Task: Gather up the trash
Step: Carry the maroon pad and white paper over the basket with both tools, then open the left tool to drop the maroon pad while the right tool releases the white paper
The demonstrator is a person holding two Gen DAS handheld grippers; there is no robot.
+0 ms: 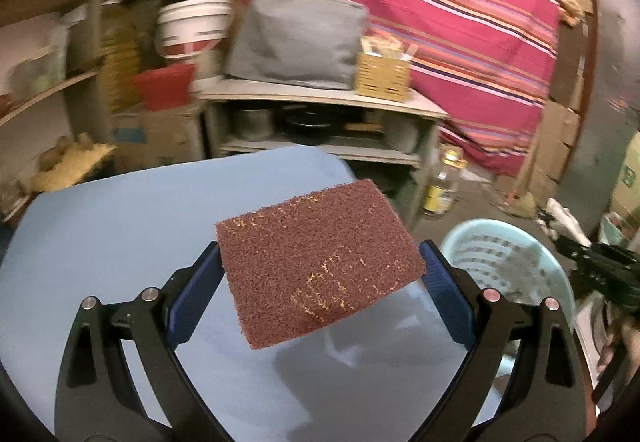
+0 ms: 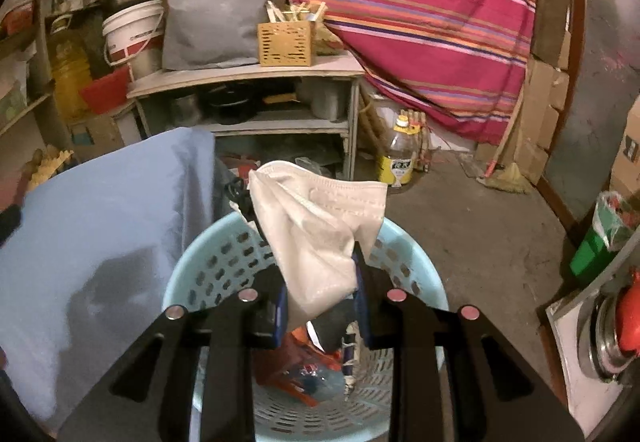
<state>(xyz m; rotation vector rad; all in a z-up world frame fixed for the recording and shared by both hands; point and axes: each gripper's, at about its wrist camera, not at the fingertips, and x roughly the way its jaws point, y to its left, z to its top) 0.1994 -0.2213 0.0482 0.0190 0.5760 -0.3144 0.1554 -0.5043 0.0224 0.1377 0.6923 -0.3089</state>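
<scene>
Gripping a maroon scrub pad (image 1: 320, 262), the left gripper (image 1: 322, 274) has both blue pads clamped on its side edges; pad sits flat betw. the fingers, over the blue table (image 1: 112, 242). Basket (image 1: 516, 262) is off to its right, below. Right gripper (image 2: 320, 282) pinches a white mask (image 2: 316, 230) directly above the basket (image 2: 208, 270), w/ trash (image 2: 300, 370) already inside.

Both grippers: black angular arms, silver round rivets, blue-padded fingers (image 1: 448, 302).
</scene>
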